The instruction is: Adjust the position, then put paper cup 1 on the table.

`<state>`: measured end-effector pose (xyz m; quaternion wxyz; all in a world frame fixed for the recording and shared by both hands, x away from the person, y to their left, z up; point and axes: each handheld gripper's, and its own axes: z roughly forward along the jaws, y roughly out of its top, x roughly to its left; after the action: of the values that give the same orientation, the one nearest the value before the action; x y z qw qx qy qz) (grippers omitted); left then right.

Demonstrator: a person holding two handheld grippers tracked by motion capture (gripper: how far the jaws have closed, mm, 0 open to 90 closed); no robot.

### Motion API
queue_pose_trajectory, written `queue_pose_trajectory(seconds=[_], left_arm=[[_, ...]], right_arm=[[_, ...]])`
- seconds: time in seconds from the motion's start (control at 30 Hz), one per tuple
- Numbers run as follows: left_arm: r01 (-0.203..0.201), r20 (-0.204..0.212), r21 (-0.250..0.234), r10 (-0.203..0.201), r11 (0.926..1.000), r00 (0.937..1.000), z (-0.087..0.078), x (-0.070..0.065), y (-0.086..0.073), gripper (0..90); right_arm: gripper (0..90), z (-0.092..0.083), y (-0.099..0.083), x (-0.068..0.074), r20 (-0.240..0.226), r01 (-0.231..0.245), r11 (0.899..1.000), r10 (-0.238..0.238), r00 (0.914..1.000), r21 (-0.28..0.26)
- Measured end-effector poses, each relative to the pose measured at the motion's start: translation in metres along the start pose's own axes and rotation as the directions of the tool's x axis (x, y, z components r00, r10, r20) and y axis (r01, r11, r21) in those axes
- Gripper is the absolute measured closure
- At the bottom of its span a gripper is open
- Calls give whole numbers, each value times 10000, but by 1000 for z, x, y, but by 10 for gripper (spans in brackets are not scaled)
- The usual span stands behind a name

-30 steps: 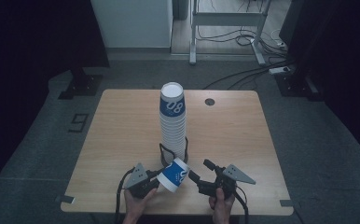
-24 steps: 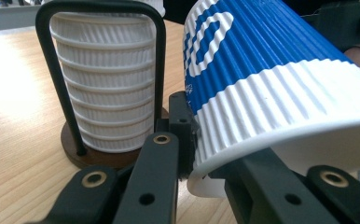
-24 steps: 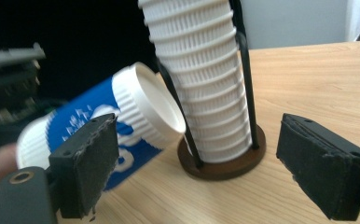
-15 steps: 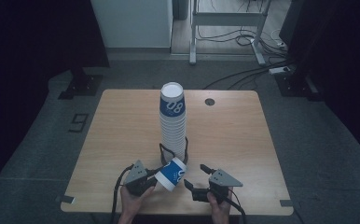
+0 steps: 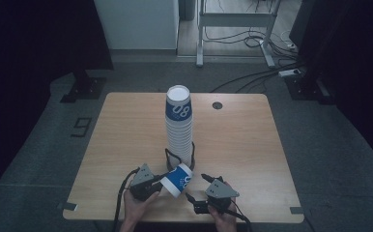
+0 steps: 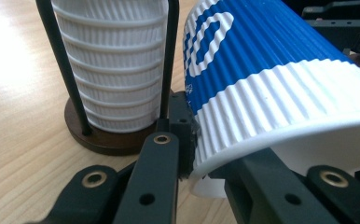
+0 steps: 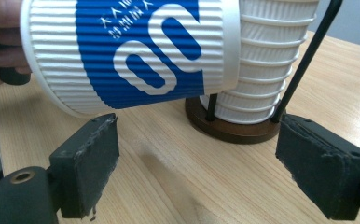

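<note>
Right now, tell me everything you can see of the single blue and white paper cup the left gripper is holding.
The blue and white ribbed paper cup lies on its side above the wooden table, clamped near its rolled white rim by the left gripper. Its corrugated wall has a broad blue band with white figures and small print, white toward the rim. Its base points toward the tall cup stack in the dark wire holder. The right gripper is below and apart, jaws open.

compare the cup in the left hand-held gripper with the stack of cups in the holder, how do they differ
The single cup lies on its side, while the stack of cups stands tall and upright. The single cup is clamped by its rim in the left hand-held gripper above the table; the stack sits in a dark wire holder, untouched. The single cup is one piece; the stack is many nested together. Both are ribbed paper, white with a blue band.
</note>
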<state>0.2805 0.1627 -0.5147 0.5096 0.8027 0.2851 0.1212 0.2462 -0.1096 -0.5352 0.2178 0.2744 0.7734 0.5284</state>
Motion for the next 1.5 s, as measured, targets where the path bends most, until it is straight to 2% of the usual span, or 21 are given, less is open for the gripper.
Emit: queue_pose_trajectory(seconds=[0.27,0.4,0.43,0.53,0.7,0.8,0.83,0.87,1.0,1.07,1.13,1.17,1.2,1.23,1.27,1.3,1.33,1.4,1.47,1.5], left_arm=[[-49,114,482,43,9988,9999,0,3,4,845],[-317,66,754,313,9966,9995,0,3,7,846],[-378,89,959,372,9947,9993,0,3,9,846],[-458,171,1288,440,9906,9989,1,3,13,846],[-548,205,1657,521,9847,9984,3,3,17,845],[-610,219,2012,577,9776,9981,5,3,20,844],[-610,219,2012,577,9776,9981,5,3,20,844],[-647,236,2237,609,9725,9979,6,2,23,844],[-667,451,2842,561,9564,9974,10,2,30,845],[-806,521,3053,679,9488,9963,12,1,33,845],[-828,594,3279,669,9411,9960,14,0,35,844],[-858,748,3454,638,9345,9952,16,1,36,845],[-951,729,3574,737,9291,9946,17,0,37,844],[-951,729,3574,737,9291,9946,17,0,37,844],[-930,804,3806,673,9200,9945,19,0,39,844],[-930,804,3806,673,9200,9945,19,0,39,844],[-955,945,3980,627,9124,9935,22,-1,40,845],[-1000,931,4174,669,9032,9934,24,-3,42,845],[-1023,892,4300,705,8970,9935,26,-4,44,845],[-1042,916,4344,712,8947,9932,26,-4,45,846]], right_arm=[[128,0,2,5,-64,860,9962,-860,9963,98],[129,1,1,7,-130,1125,9935,-1123,9936,161],[129,2,2,10,-6,1464,9888,-1465,9892,298],[129,3,2,12,-54,1801,9831,-1801,9836,328],[129,3,5,14,-187,2252,9735,-2247,9743,389],[131,3,7,15,22,2550,9646,-2557,9667,671],[131,3,7,15,22,2550,9646,-2557,9667,671],[131,2,8,14,28,2766,9586,-2774,9607,681],[131,0,11,14,48,3110,9481,-3120,9501,668],[128,-1,13,16,69,3331,9404,-3343,9424,688],[128,-1,14,17,84,3635,9278,-3655,9308,839],[127,-1,14,18,93,3747,9233,-3768,9263,848],[127,0,15,19,37,3881,9170,-3901,9208,920],[127,0,15,19,37,3881,9170,-3901,9208,920],[127,1,15,20,-31,4154,9042,-4172,9088,994],[127,2,15,21,-81,4250,8994,-4265,9044,1020],[127,3,16,21,-85,4360,8938,-4375,8992,1050],[127,4,17,23,-134,4489,8879,-4499,8930,1005],[124,5,19,25,-308,4667,8779,-4662,8841,1071],[123,6,20,26,-340,4682,8769,-4674,8834,1086]])
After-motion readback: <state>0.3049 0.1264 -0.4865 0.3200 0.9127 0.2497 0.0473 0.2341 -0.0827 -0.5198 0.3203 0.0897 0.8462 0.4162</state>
